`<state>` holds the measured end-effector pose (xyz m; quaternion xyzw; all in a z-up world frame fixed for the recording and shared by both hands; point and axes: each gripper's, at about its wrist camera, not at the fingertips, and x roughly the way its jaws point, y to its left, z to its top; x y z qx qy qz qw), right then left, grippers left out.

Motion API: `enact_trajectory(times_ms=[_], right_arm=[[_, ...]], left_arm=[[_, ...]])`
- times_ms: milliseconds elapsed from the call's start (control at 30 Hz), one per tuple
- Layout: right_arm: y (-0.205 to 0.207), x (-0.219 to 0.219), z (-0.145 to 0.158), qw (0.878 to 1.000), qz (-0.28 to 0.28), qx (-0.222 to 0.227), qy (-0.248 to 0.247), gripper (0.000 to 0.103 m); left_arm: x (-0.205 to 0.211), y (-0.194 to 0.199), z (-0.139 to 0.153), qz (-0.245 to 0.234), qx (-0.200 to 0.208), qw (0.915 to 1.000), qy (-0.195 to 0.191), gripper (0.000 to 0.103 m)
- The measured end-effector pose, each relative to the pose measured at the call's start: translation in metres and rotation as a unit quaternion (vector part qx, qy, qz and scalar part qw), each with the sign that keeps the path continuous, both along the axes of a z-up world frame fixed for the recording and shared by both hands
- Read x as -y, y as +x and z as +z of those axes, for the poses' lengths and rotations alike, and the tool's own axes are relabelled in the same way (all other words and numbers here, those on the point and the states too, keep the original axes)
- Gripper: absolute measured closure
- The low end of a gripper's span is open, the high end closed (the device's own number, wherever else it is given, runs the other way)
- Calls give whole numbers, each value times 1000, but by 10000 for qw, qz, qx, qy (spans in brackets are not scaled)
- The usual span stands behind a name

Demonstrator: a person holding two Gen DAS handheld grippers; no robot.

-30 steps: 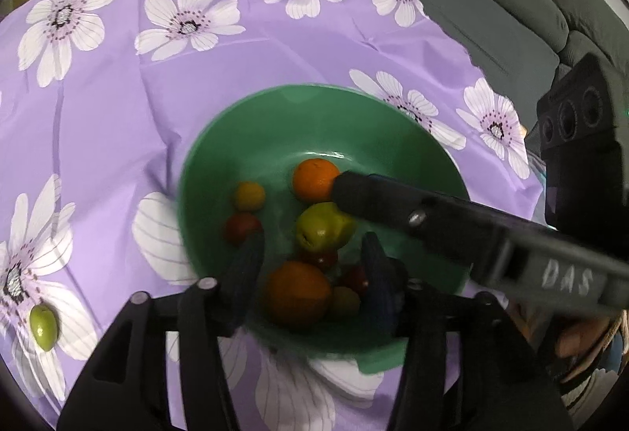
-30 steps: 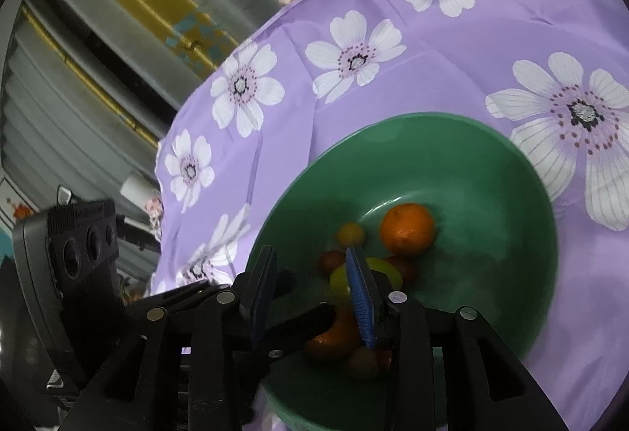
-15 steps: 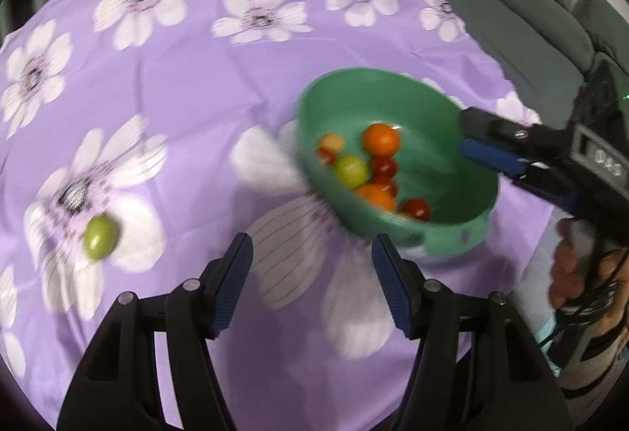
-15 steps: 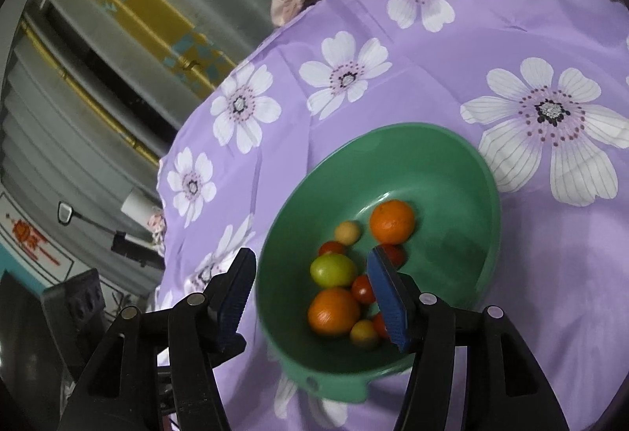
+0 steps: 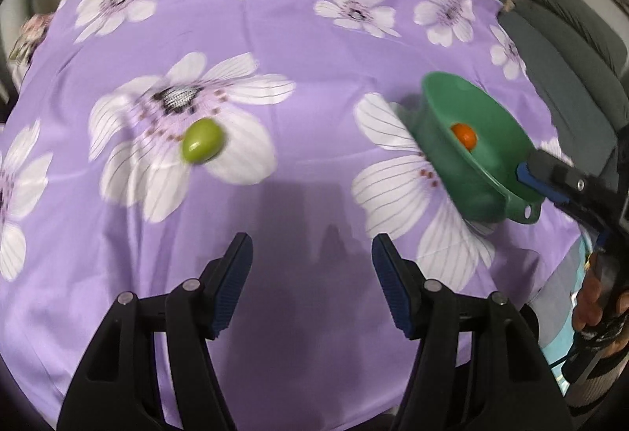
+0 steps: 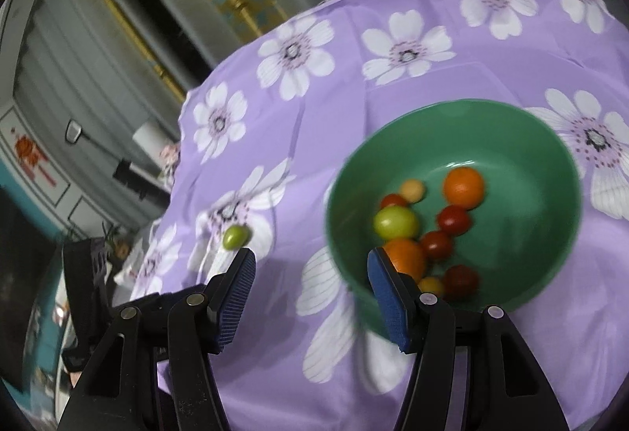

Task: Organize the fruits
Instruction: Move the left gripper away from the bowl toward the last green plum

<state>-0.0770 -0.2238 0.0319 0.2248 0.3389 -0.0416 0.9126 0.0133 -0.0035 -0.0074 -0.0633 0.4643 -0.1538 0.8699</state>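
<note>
Plainly, one green fruit (image 5: 202, 145) lies alone on the purple flowered cloth (image 5: 275, 18), well apart from the green bowl (image 5: 440, 96) at the right of the left wrist view. The left gripper (image 5: 312, 285) hangs above bare cloth with its jaws apart and nothing between them; the fruit sits farther off and to its left. The right gripper (image 6: 310, 297) also stands apart and empty, near the bowl's near rim, with the bowl's fruit beyond it.

What could go wrong, as I judge it: the loose fruit is small, smooth and egg-shaped, so pads closing off-centre could squirt it sideways, and it might roll across the slick cloth toward the table edge. The cloth is loose too, and fingers pressed low could snag and drag it, shifting the bowl. The right gripper so near the rim could tip or nudge the bowl.

The stray fruit is glossy yellow-green, unmarked, slightly blurred. In the bowl lie two oranges (image 6: 463, 187), a larger green fruit (image 6: 395, 221), several small red ones (image 6: 454, 219) and a couple of small yellow ones (image 6: 412, 189).
</note>
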Motion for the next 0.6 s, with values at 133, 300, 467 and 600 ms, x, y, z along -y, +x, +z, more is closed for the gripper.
enact_trajectory(times_ms=[133, 300, 467, 600], right_arm=[[11, -14, -7, 9996, 176, -196, -28, 43], [23, -28, -19, 9983, 330, -488, -17, 43], [37, -43, -29, 9960, 516, -730, -51, 43], [48, -56, -34, 9938, 682, -874, -71, 43]], left_arm=[[-21, -8, -1, 166, 63, 9994, -302, 40], [-46, -17, -6, 337, 77, 9975, -623, 40], [-58, -21, -7, 329, 141, 9958, -839, 40], [-64, -20, -9, 310, 206, 9950, -927, 40]])
